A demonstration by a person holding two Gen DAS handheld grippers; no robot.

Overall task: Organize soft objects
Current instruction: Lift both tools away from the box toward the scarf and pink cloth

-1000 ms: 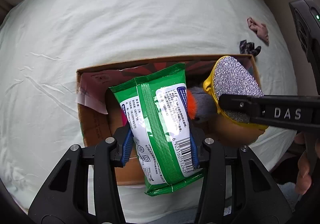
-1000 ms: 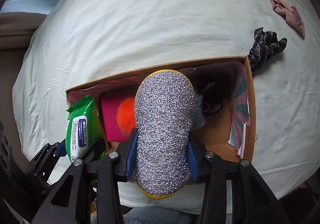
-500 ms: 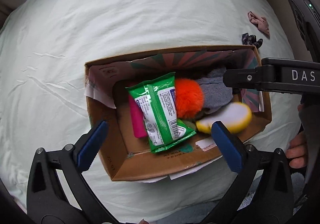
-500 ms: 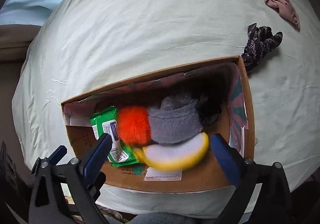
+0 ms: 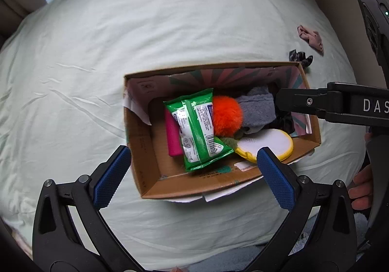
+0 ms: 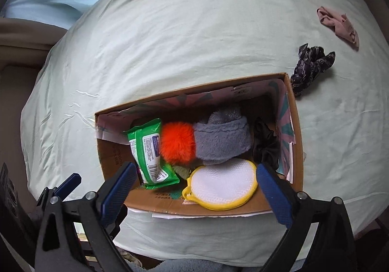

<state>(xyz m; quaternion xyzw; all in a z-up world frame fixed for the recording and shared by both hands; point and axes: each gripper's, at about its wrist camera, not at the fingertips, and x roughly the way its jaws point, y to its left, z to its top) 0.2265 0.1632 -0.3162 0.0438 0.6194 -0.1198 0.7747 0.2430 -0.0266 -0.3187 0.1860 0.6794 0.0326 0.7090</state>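
An open cardboard box (image 5: 150,165) (image 6: 109,150) lies on a pale green sheet. Inside it lie a green wipes pack (image 5: 198,131) (image 6: 149,150), an orange pompom (image 5: 226,114) (image 6: 177,142), a grey fleece piece (image 5: 257,108) (image 6: 222,138), a yellow-rimmed round sponge (image 5: 267,144) (image 6: 222,183), a pink item (image 5: 172,138) and a black scrunchie (image 6: 265,145). My left gripper (image 5: 192,174) hangs open above the box's near wall, nothing between its fingers. My right gripper (image 6: 194,189) is also open and empty, above the sponge.
On the sheet beyond the box's far right corner lie a dark patterned cloth (image 5: 300,57) (image 6: 311,65) and a pink cloth (image 5: 311,37) (image 6: 338,24). A person's fingers (image 5: 362,189) show at the right edge. The bed's edges curve away on all sides.
Both grippers opened wide: the left let go of the wipes pack and the right let go of the sponge, and both now lie in the box. Both grippers rose away from it.
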